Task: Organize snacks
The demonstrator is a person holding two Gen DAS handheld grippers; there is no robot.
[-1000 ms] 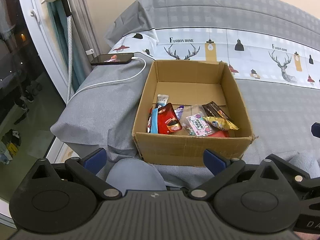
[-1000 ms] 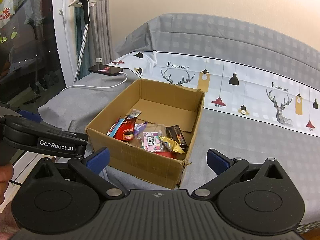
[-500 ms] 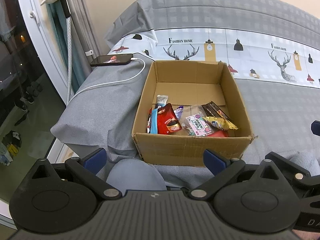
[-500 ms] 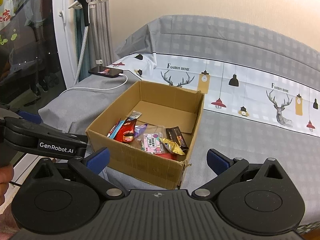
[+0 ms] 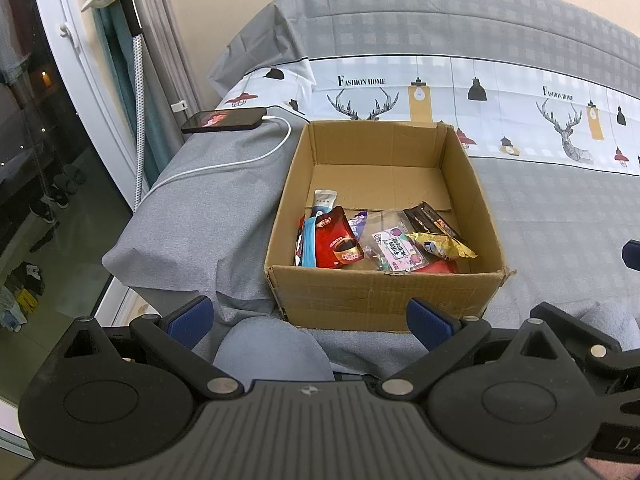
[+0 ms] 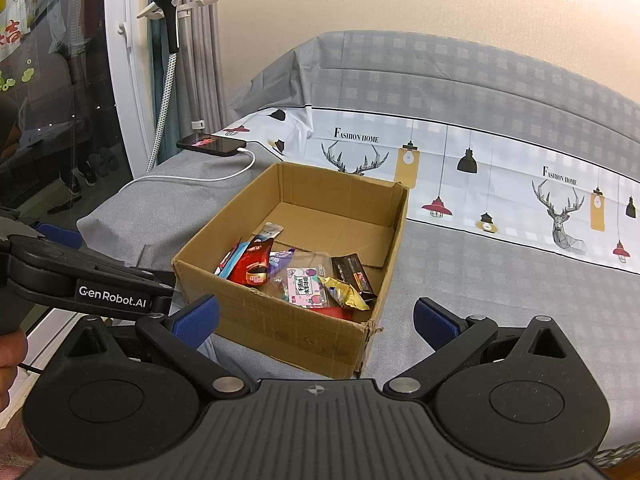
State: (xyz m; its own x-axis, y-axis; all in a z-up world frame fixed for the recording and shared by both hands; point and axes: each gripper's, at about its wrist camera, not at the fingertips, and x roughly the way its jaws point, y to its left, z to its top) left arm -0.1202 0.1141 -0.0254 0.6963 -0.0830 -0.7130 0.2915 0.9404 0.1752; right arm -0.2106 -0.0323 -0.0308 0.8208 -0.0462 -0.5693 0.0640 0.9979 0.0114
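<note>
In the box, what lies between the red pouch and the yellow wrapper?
A clear bag with a pink label lies between the red pouch and the yellow wrapper; both views show it.

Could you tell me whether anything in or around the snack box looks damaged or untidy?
Yes. The cardboard box is torn and frayed at its near right corner. The snack packets lie jumbled against the near wall, overlapping, while the far half of the box floor is bare. Both tools are open and hold nothing.
</note>
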